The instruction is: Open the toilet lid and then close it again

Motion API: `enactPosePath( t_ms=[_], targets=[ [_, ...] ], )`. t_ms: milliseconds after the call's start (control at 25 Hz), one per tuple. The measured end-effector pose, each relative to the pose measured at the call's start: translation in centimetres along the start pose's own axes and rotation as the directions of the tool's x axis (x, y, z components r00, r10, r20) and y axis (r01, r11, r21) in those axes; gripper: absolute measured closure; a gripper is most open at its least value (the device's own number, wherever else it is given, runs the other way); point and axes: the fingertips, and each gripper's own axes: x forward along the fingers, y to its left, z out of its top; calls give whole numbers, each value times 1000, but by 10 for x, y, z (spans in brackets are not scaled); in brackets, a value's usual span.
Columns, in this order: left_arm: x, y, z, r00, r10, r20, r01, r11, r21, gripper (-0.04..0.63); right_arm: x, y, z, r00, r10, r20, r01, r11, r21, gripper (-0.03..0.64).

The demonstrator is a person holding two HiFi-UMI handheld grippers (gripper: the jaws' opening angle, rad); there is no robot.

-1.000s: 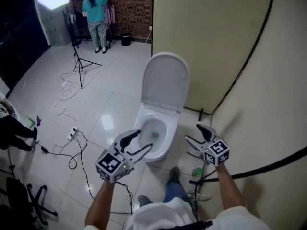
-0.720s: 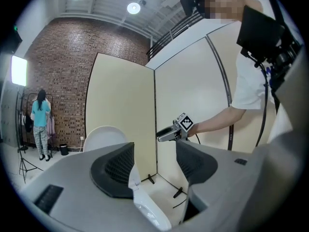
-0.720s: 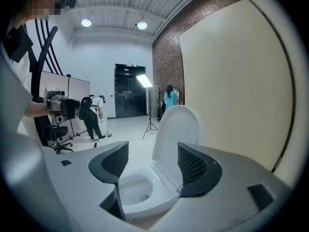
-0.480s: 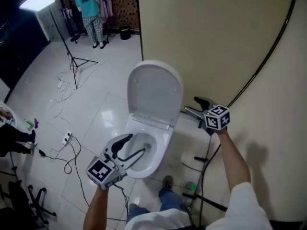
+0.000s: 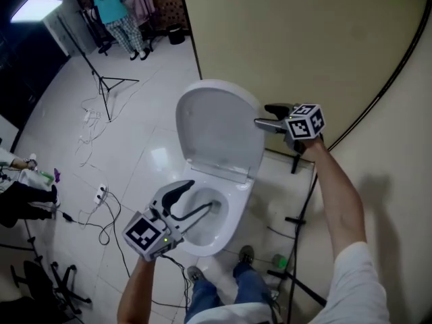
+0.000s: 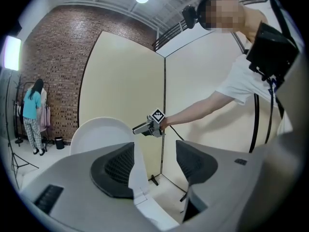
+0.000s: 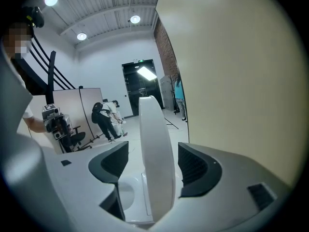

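The white toilet's lid (image 5: 219, 127) stands raised against the beige wall, above the open bowl (image 5: 229, 216). My right gripper (image 5: 262, 115) is at the lid's upper right edge with its jaws apart. In the right gripper view the lid (image 7: 153, 129) runs edge-on between the pads of the right gripper (image 7: 153, 166), with a gap showing on each side. My left gripper (image 5: 201, 196) hovers over the bowl's front left rim, jaws apart and empty. In the left gripper view the left gripper (image 6: 154, 163) faces the lid (image 6: 96, 132) and the right gripper (image 6: 140, 128).
Beige partition walls (image 5: 290, 39) close in behind and to the right of the toilet. A black curved rail (image 5: 378, 79) crosses the right wall. Cables (image 5: 101, 221) and a power strip (image 5: 101, 191) lie on the tiled floor at left, by a tripod (image 5: 101, 79). A person (image 5: 115, 5) stands far back.
My right gripper has risen from beside the bowl's front to the lid's right edge. The left gripper has shifted a little forward over the bowl. The lid stays up.
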Motion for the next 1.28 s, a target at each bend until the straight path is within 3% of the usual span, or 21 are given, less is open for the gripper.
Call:
enactPosePath(
  t_ms=[160, 200, 360, 600, 800, 1000, 1160, 1280],
  targets=[
    [-15, 9, -11, 1000, 2, -26, -2, 1000, -9, 327, 19, -5, -3, 999, 5, -46, -6, 1000, -15, 321],
    [-18, 9, -16, 999, 4, -34, -4, 1000, -10, 328, 19, -6, -6, 998, -5, -55, 3, 999, -34, 397],
    [-35, 10, -30, 999, 16, -46, -16, 1000, 1, 327, 16, 10, -18, 996, -37, -84, 26, 990, -136, 407],
    [-90, 12, -40, 999, 23, -27, -22, 1000, 15, 327, 5, 117, -47, 987, -145, -74, 110, 931, -348, 408],
    [-138, 9, -62, 999, 35, -4, -35, 999, 11, 328, 5, 226, -125, 958, -276, -76, 191, 814, -549, 408],
    [-179, -1, -108, 999, 37, -19, -36, 999, 10, 327, 21, 294, -209, 915, -404, -17, 268, 638, -722, 408],
    [-196, -12, -147, 999, 39, -34, -39, 999, -5, 328, 38, 337, -283, 887, -462, -21, 242, 502, -830, 407],
    [-197, -23, -175, 998, 11, -60, -12, 1000, -13, 327, 52, 356, -338, 871, -489, -46, 188, 419, -888, 407]
  ],
)
